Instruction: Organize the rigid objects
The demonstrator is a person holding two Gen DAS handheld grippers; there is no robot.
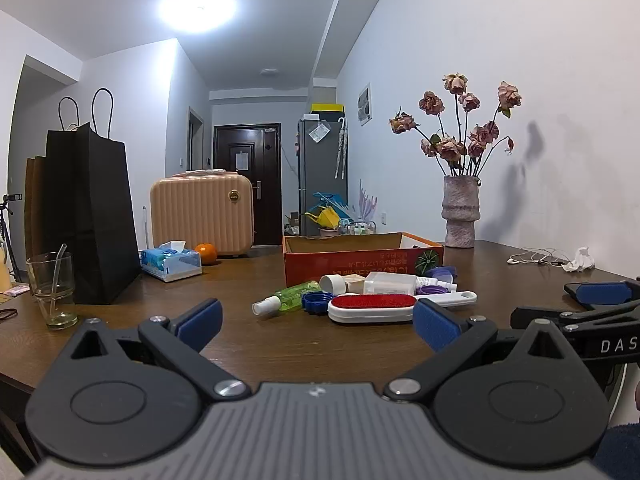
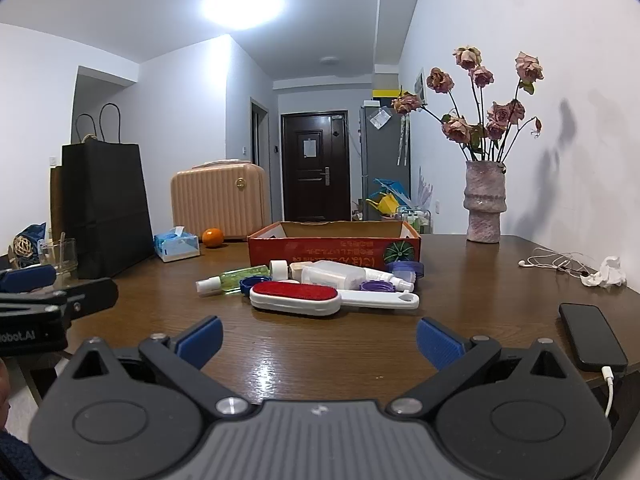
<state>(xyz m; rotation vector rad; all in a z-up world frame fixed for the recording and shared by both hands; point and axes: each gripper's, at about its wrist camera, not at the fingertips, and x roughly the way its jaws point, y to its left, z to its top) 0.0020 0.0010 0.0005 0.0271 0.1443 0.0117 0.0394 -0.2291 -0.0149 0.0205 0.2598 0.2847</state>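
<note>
Both hand-held grippers, left (image 1: 316, 320) and right (image 2: 319, 340), are hovering wide open, holding nothing. Lint brush (image 2: 295, 297) and bottles (image 2: 232, 278) are lying mid-worktop (image 2: 320, 344), just near of the cardboard box (image 2: 334, 246).

Inside of the cardboard box (image 2: 334, 246) is hidden behind its near wall in both views; print on that wall is upside down & too small to read. Small jars and caps just in front of the box are partly covered by the lint brush (image 2: 296, 297) & clear bottle (image 2: 340, 274); labels unreadable. Right gripper (image 1: 600, 300) is cut off by the frame edge in left wrist view, right of the box. Phone (image 2: 592, 336), right of the box, has its near end behind the gripper body.
</note>
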